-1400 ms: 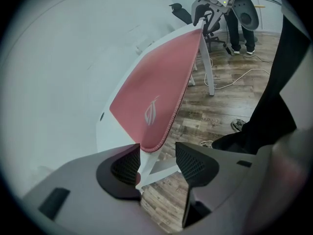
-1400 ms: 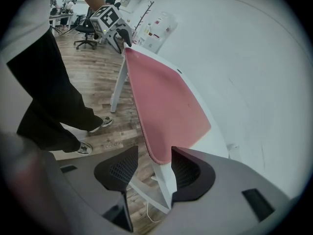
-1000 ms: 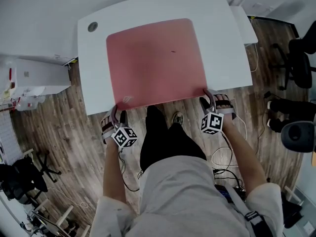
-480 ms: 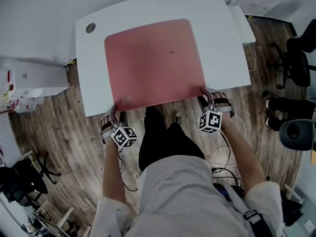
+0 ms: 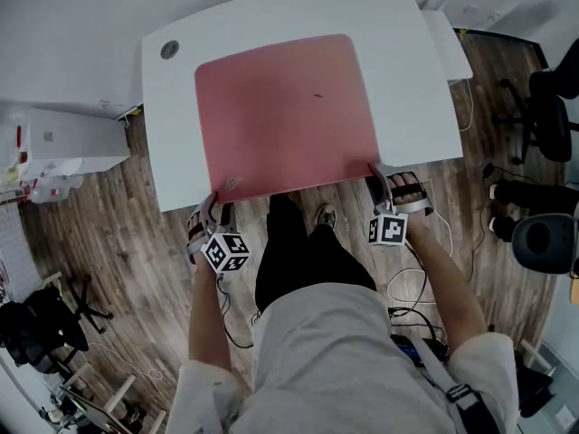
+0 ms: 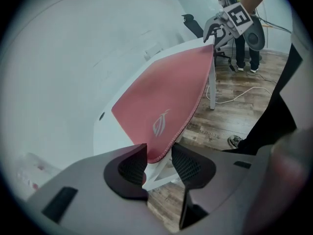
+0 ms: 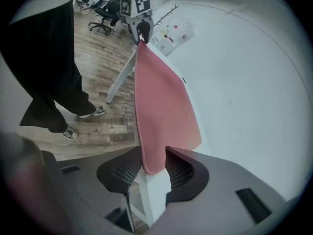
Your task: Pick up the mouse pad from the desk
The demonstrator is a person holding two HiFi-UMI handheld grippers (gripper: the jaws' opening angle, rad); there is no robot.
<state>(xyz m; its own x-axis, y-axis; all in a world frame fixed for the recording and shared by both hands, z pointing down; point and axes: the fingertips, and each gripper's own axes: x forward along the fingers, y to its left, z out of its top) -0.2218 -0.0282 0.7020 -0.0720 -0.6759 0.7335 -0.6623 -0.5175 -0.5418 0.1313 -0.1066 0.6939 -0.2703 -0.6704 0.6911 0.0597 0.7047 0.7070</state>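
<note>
Both pairs of jaws had just been drawn in from their widest, and the mouse pad (image 5: 285, 111) was left lying where it had been a second before. One pad was counted, pink-red, flat on one white desk (image 5: 412, 70), with two grippers set at its two near corners. The left gripper (image 6: 159, 158) was held partly closed around the left near corner, a gap still seen beside the stitched edge, so nothing was yet clamped. The right gripper (image 7: 149, 165) was held the same way around the right near corner, the pad between its jaws but not pinched. One marker cube was carried on each tool, left (image 5: 226, 251) and right (image 5: 388, 229). One pale emblem (image 6: 160, 122) was printed by the left near corner; no writing could be read in it. One dark speck (image 5: 317, 94) was seen on the pad, and one round grommet (image 5: 169, 50) at the desk's far left corner. The pad's long axis was laid left to right across the desk, turned slightly, with its near edge along the desk's near edge.
</note>
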